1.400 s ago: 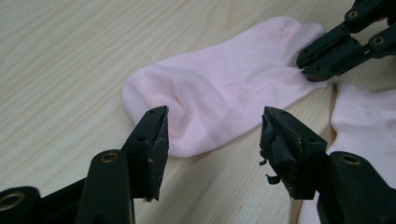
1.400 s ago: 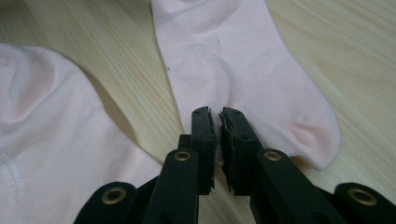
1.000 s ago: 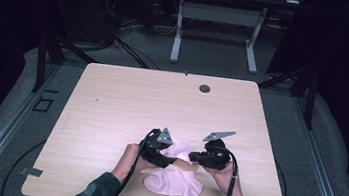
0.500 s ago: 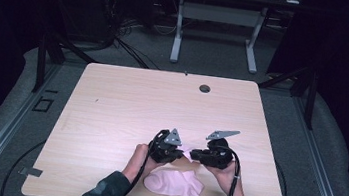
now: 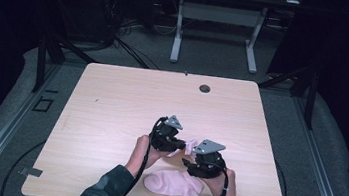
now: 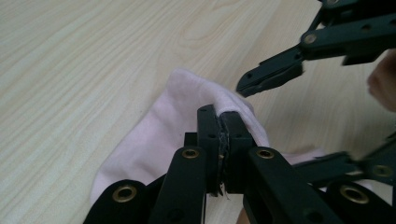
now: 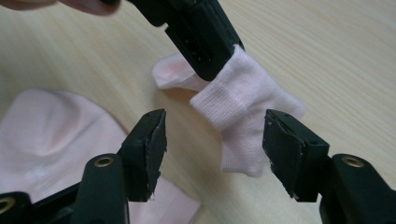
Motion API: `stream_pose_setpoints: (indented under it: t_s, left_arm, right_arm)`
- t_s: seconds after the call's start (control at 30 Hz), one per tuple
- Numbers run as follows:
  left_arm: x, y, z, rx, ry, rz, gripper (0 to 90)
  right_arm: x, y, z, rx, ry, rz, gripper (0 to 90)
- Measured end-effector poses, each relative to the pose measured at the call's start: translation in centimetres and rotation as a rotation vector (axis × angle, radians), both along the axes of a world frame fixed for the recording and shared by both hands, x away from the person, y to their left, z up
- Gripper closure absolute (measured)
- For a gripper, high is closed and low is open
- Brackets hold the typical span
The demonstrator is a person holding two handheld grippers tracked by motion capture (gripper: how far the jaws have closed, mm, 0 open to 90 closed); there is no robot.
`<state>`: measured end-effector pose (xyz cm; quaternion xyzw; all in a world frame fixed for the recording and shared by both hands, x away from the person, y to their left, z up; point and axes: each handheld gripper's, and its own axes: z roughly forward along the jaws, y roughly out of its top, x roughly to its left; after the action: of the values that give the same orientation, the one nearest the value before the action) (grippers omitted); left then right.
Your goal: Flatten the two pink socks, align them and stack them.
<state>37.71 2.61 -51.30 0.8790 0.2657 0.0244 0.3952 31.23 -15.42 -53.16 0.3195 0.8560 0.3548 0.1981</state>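
The left gripper (image 6: 219, 140) has its fingers squeezed tight on the cuff end of a pink sock (image 7: 243, 112) and holds it just above the worktop (image 5: 111, 100). The right gripper (image 7: 212, 149) has just been opening; its fingers stand apart, one on each side of the hanging sock, not touching it.
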Motion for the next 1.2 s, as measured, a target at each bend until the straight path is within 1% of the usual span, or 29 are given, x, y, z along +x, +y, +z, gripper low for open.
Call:
stream_pose_setpoints:
  t_s: [0.03, 0.07, 0.1, 0.13, 0.17, 0.2, 0.23, 0.3, 0.33, 0.37, 0.4, 0.47, 0.5, 0.53, 0.6, 0.63, 0.67, 0.7, 0.73, 0.77, 0.8, 0.87, 0.9, 0.93, 1.0, 1.03, 1.13, 1.17, 1.2]
  left_arm:
    - [0.1, 0.1, 0.2, -0.007, 0.007, -0.006, 88.4]
    - [0.1, 0.1, 0.2, -0.007, 0.007, -0.006, 88.3]
    - [0.1, 0.2, 0.2, -0.024, 0.012, -0.018, 88.2]
    - [0.1, 0.2, 0.2, -0.024, 0.012, -0.018, 88.2]
    - [0.0, 0.3, 0.3, -0.013, 0.005, -0.015, 88.1]
    - [0.0, 0.3, 0.3, -0.013, 0.005, -0.015, 88.0]
    - [0.0, 0.4, 0.3, -0.027, 0.012, -0.027, 88.0]
    - [-0.1, 0.5, 0.3, -0.022, 0.004, -0.024, 87.6]
    - [0.0, 0.6, 0.3, -0.03, 0.009, -0.04, 86.9]
    - [-0.2, 0.7, 0.2, -0.03, 0.007, -0.035, 84.9]
    - [-0.2, 0.7, 0.2, -0.03, 0.007, -0.035, 83.2]
    - [-0.6, 1.0, -0.1, -0.012, -0.012, -0.037, 77.5]
    - [-0.6, 1.0, -0.1, -0.012, -0.012, -0.037, 74.3]
    - [-0.7, 1.2, -0.3, -0.022, -0.015, -0.045, 74.3]
    - [-1.2, 1.3, -0.6, 0.002, -0.04, -0.016, 63.6]
    - [-1.6, 1.4, -0.9, 0.002, -0.052, -0.007, 60.3]
    - [-2.5, 1.5, -1.4, 0.032, -0.088, 0.02, 49.7]
    - [-2.9, 1.4, -1.7, 0.042, -0.107, 0.028, 45.5]
    - [-2.9, 1.4, -1.7, 0.042, -0.107, 0.028, 42.6]
    - [-3.4, 1.4, -2.0, 0.057, -0.131, 0.054, 39.0]
    - [-3.8, 1.3, -2.5, 0.06, -0.13, 0.068, 38.5]
    - [-4.0, 1.1, -2.7, 0.068, -0.133, 0.084, 37.3]
    - [-4.0, 0.9, -2.9, 0.072, -0.126, 0.075, 37.0]
    - [-4.1, 0.4, -3.3, 0.092, -0.132, 0.09, 36.7]
    - [-4.1, 0.2, -3.4, 0.1, -0.136, 0.091, 41.6]
    - [-4.1, 0.0, -3.7, 0.109, -0.137, 0.097, 41.6]
    - [-3.7, -0.1, -3.9, 0.117, -0.127, 0.111, 63.8]
    - [-3.6, 0.2, -3.9, 0.103, -0.113, 0.105, 70.3]
    - [-3.4, 0.4, -3.8, 0.1, -0.11, 0.101, 83.9]
  right_arm:
    - [0.1, 0.2, -0.1, 0.0, -0.017, -0.018, 46.1]
    - [0.1, 0.2, -0.1, 0.0, -0.017, -0.018, 46.1]
    - [0.3, 0.2, -0.1, -0.001, -0.034, -0.031, 56.7]
    - [0.3, 0.2, -0.1, -0.001, -0.034, -0.031, 56.7]
    - [0.4, 0.1, 0.1, 0.005, -0.061, -0.023, 66.4]
    - [0.4, 0.1, 0.1, 0.005, -0.061, -0.023, 66.4]
    - [0.4, 0.1, 0.2, 0.0, -0.07, -0.024, 71.8]
    - [0.4, 0.1, 0.3, 0.016, -0.067, -0.015, 81.3]
    - [0.4, 0.0, 0.5, 0.019, -0.065, -0.01, 85.3]
    - [0.5, -0.2, 0.8, 0.032, -0.047, -0.008, 86.5]
    - [0.5, -0.2, 0.8, 0.032, -0.047, -0.008, 86.5]
    - [0.7, -0.7, 1.6, 0.067, -0.02, 0.001, 87.5]
    - [0.8, -0.9, 1.9, 0.078, -0.01, 0.0, 87.7]
    - [0.8, -0.9, 1.9, 0.078, -0.01, 0.0, 87.7]
    - [0.8, -1.2, 2.8, 0.089, 0.014, -0.007, 87.8]
    - [0.8, -1.2, 3.1, 0.104, 0.018, -0.012, 87.8]
    - [0.9, -1.4, 3.8, 0.117, 0.039, -0.017, 87.9]
    - [0.9, -1.5, 4.1, 0.121, 0.045, -0.017, 87.9]
    - [0.9, -1.5, 4.1, 0.121, 0.045, -0.017, 87.9]
    - [1.0, -1.5, 4.6, 0.127, 0.061, -0.013, 87.9]
    - [1.0, -1.5, 4.7, 0.134, 0.066, -0.017, 87.9]
    - [1.0, -1.5, 4.9, 0.135, 0.075, -0.014, 87.9]
    - [1.0, -1.4, 5.1, 0.142, 0.083, -0.02, 87.9]
    - [1.1, -1.3, 5.1, 0.142, 0.089, -0.019, 87.9]
    - [1.1, -1.3, 5.2, 0.147, 0.095, -0.022, 87.9]
    - [1.1, -1.3, 5.2, 0.153, 0.096, -0.023, 87.9]
    - [1.1, -1.4, 5.3, 0.158, 0.11, -0.021, 87.9]
    - [1.0, -1.4, 5.2, 0.161, 0.114, -0.02, 87.9]
    - [0.9, -1.8, 5.2, 0.17, 0.122, -0.022, 87.9]
